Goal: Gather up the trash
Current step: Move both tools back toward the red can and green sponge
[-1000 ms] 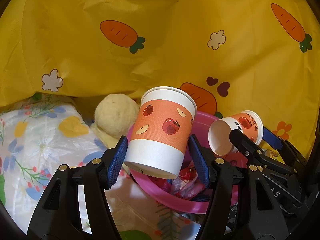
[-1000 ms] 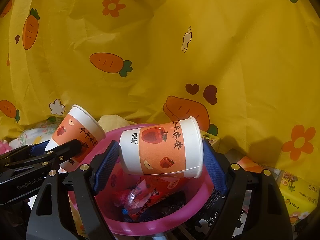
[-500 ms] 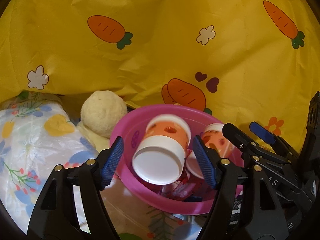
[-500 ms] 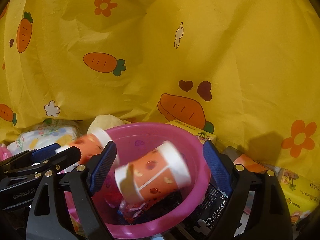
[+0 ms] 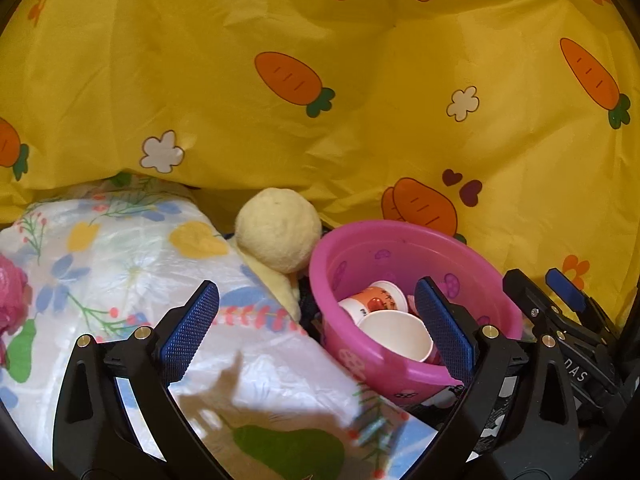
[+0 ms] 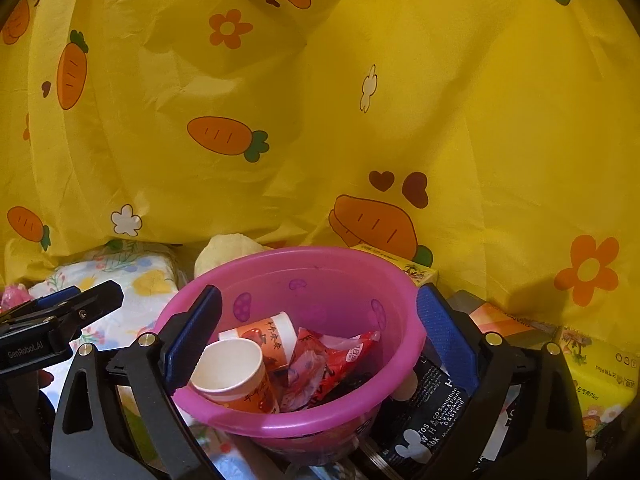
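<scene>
Lying low in the pink basin (image 6: 296,420) at lower centre were both paper cups (image 6: 236,376); left gripper (image 5: 316,332) and right gripper (image 6: 320,336) were opening, empty, with no loose trash visible.

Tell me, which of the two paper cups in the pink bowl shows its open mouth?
The nearer cup; its white inside faces us. The other cup lies behind it, side showing.

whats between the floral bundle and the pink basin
A pale yellow plush ball lies between the floral bundle and the pink basin, close against the basin's rim. It shows best in the left wrist view.
</scene>
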`<state>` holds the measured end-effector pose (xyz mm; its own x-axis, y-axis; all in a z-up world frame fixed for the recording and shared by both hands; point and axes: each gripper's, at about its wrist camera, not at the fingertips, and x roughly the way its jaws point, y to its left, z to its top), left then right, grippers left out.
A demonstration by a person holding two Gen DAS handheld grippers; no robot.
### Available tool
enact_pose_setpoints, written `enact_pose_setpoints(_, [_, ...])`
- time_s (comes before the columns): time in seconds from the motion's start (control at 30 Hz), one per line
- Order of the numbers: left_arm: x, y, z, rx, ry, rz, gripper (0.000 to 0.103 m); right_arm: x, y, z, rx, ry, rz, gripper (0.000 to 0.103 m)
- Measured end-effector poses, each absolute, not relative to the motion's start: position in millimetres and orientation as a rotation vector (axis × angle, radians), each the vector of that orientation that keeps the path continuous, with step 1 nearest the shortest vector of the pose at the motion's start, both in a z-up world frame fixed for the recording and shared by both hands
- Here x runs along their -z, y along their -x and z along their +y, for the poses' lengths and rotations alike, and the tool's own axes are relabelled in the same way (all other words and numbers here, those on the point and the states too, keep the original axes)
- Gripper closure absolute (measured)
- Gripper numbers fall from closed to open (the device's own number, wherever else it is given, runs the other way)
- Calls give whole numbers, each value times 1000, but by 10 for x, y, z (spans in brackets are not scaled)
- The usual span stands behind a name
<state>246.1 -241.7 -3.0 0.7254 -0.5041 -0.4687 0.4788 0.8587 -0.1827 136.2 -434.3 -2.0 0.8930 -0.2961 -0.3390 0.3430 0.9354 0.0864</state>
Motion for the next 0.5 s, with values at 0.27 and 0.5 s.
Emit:
enact_pose_setpoints(0.27, [-74,-2117,-1957,415,32,494,6,-89,-1117,-4045,294,-135,283,6])
enact_pose_setpoints(0.5, [-125,-1806,-1507,315,25,474,6,-171,-934,-3758,248,-139,270,6])
